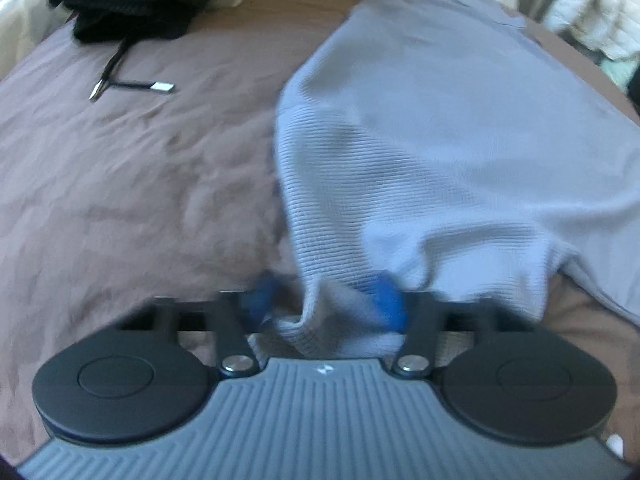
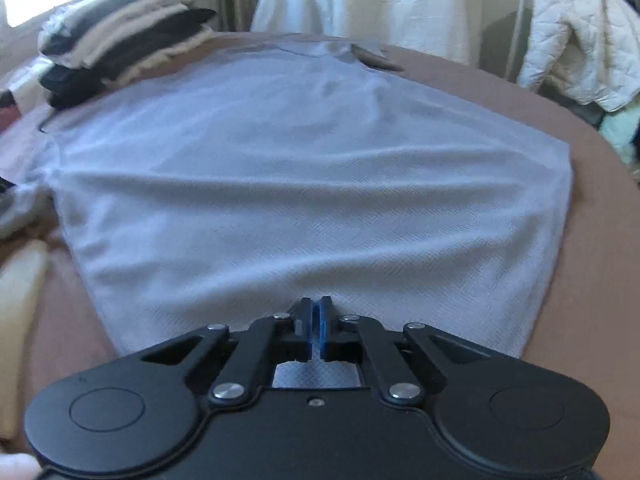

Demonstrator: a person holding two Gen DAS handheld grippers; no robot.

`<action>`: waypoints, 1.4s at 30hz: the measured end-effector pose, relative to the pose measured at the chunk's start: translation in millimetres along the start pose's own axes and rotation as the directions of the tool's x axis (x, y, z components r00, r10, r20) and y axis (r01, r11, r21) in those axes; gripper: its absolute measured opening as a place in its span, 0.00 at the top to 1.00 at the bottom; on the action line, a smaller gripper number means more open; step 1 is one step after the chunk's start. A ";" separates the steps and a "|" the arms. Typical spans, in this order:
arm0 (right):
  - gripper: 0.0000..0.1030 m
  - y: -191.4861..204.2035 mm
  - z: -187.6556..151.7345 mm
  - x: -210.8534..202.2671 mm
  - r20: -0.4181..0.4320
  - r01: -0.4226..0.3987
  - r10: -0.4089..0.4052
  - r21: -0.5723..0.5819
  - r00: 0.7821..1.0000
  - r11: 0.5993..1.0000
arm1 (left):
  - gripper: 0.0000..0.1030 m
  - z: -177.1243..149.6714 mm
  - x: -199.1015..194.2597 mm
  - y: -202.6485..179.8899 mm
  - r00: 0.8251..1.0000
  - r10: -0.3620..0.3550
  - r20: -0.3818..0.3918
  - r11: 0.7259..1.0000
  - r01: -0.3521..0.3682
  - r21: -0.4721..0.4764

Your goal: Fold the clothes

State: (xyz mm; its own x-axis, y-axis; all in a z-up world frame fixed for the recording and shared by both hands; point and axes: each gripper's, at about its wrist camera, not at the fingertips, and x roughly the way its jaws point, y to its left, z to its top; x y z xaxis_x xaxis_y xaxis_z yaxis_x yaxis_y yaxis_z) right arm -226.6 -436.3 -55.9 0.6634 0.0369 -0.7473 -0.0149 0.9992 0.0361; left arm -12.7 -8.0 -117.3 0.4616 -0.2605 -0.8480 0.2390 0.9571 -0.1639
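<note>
Left wrist view: a light blue shirt [image 1: 460,152] is seen spread on a brown bedspread [image 1: 120,200], to the right of centre. Its near corner is bunched between the blue pads [image 1: 386,300] of the left gripper [image 1: 324,300], which is clamped on the cloth; the picture is blurred. A pile of dark clothes [image 1: 132,0] with a drawstring [image 1: 128,84] lies far left.

Right wrist view: the shirt [image 2: 300,180] is laid flat across the bedspread [image 2: 580,280]. The right gripper [image 2: 315,326] is seen with fingers nearly together at the near hem; whether cloth is pinched cannot be told. A stack of folded clothes [image 2: 120,44] sits far left, touching the shirt.
</note>
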 end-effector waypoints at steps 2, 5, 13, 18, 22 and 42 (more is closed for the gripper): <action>0.77 7.1 -2.5 -7.2 -0.028 -0.064 0.064 -0.015 0.998 0.998 | 0.95 3.5 -7.2 -7.3 0.999 -0.025 0.022 0.999 0.024 0.024; 0.54 24.1 -16.0 -18.9 -0.064 -0.104 0.099 -0.083 0.993 0.991 | 0.95 24.0 -18.8 -18.1 0.989 -0.120 0.082 0.992 0.117 0.044; 0.47 49.1 -40.5 -4.4 -0.108 -0.107 0.094 -0.116 0.990 0.988 | 0.94 74.4 -6.2 -31.0 0.952 -0.256 0.170 0.963 0.267 -0.043; 0.94 59.9 -33.8 -2.1 -0.037 -0.009 0.002 -0.179 0.999 0.984 | 0.91 51.0 16.2 -34.2 0.987 -0.119 0.107 0.991 0.124 -0.044; 0.94 47.3 -13.4 -5.0 0.052 0.064 -0.058 -0.129 0.997 0.990 | 0.65 36.7 1.5 -19.1 0.988 -0.090 0.125 0.988 0.104 -0.110; 0.60 14.4 -7.5 -3.2 0.041 0.210 -0.207 -0.094 0.977 0.973 | 0.36 35.3 3.3 -43.3 0.995 -0.088 0.052 0.993 0.092 -0.074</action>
State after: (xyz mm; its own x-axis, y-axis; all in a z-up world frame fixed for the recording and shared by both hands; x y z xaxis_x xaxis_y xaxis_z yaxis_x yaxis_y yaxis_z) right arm -234.6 -421.9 -58.0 0.6823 -0.1717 -0.7106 0.0549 0.9813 -0.1844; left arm 8.7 -54.8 -95.3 0.4827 -0.3498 -0.8029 0.2160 0.9360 -0.2779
